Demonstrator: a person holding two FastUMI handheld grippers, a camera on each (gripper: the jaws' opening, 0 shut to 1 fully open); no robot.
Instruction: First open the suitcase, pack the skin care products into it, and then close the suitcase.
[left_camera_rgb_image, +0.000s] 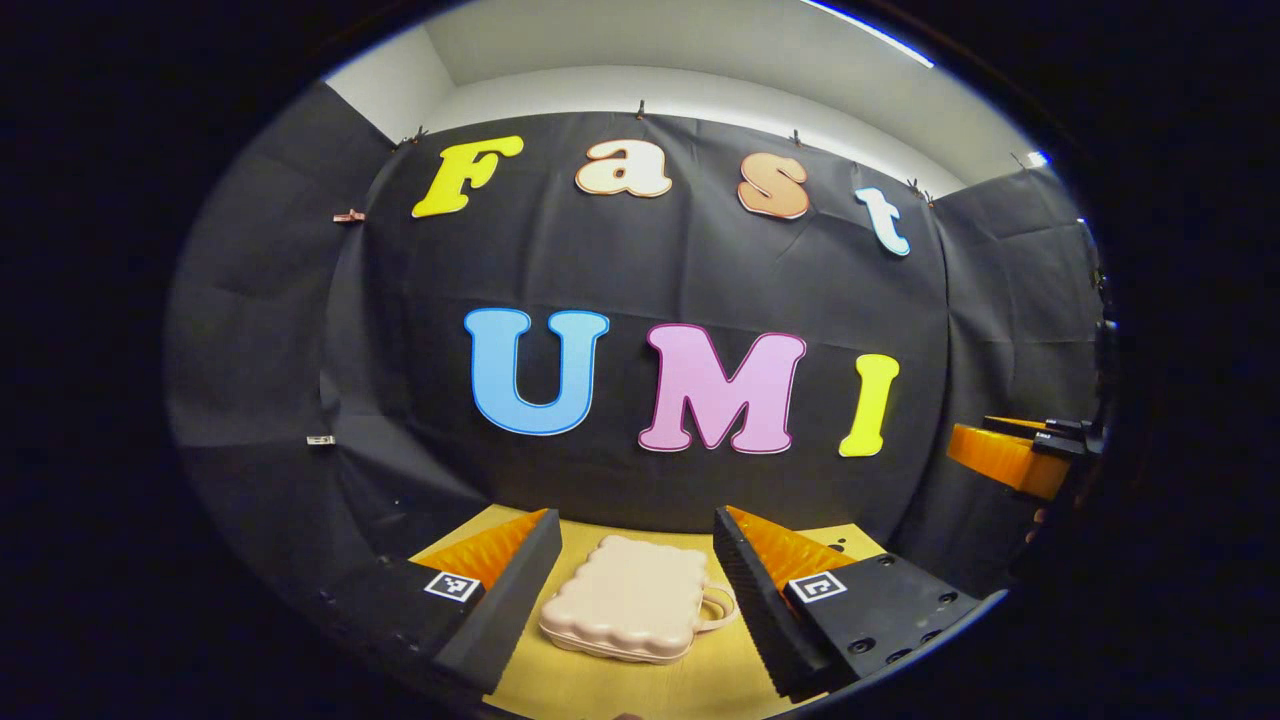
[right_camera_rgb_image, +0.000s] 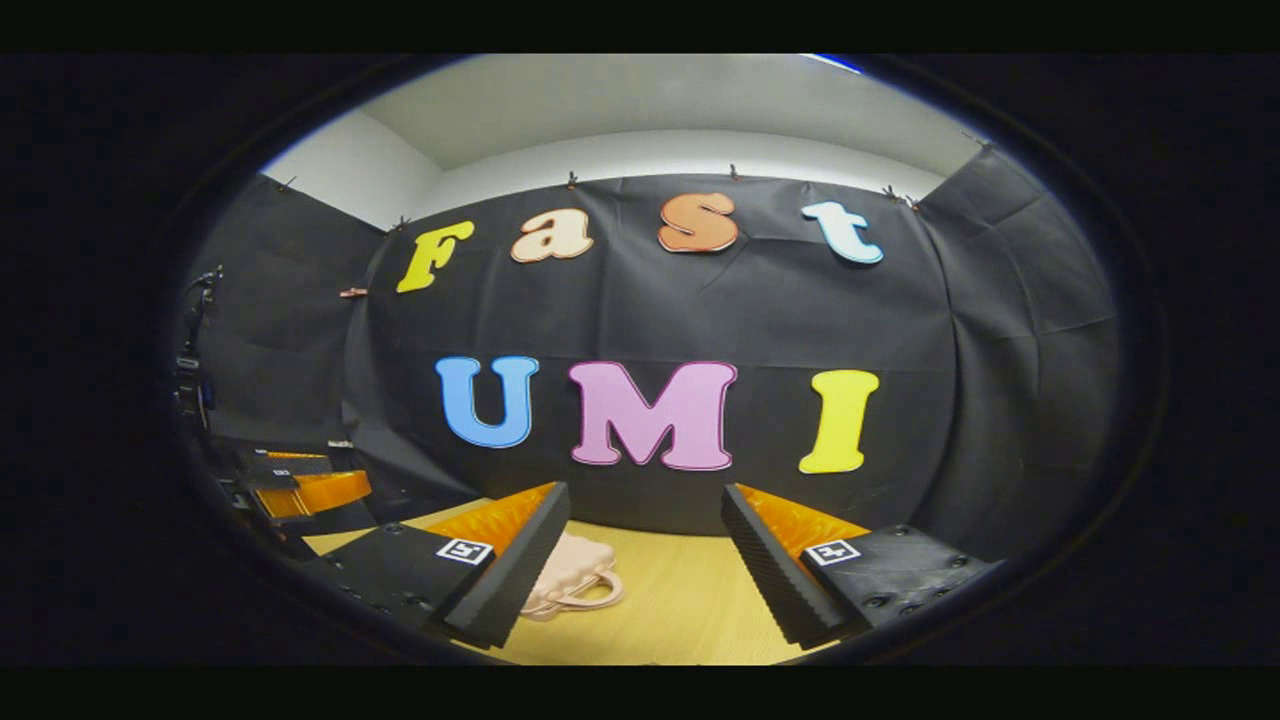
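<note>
A small pale pink suitcase (left_camera_rgb_image: 630, 598) with a scalloped edge lies flat and closed on the wooden table (left_camera_rgb_image: 700, 690), its handle (left_camera_rgb_image: 718, 606) pointing right. My left gripper (left_camera_rgb_image: 633, 540) hangs open above it, a finger on each side, touching nothing. In the right gripper view the suitcase (right_camera_rgb_image: 566, 577) sits low left, partly hidden behind a finger, with its handle (right_camera_rgb_image: 590, 592) toward me. My right gripper (right_camera_rgb_image: 645, 515) is open over bare table to the right of the suitcase. The right gripper (left_camera_rgb_image: 1010, 455) also appears at the far right of the left gripper view, and the left gripper (right_camera_rgb_image: 300, 490) at the left of the right gripper view.
The black cloth wall (left_camera_rgb_image: 640, 300) closes the booth just behind the table's far edge and on both sides. Bare wooden table (right_camera_rgb_image: 680, 600) stretches to the right of the suitcase.
</note>
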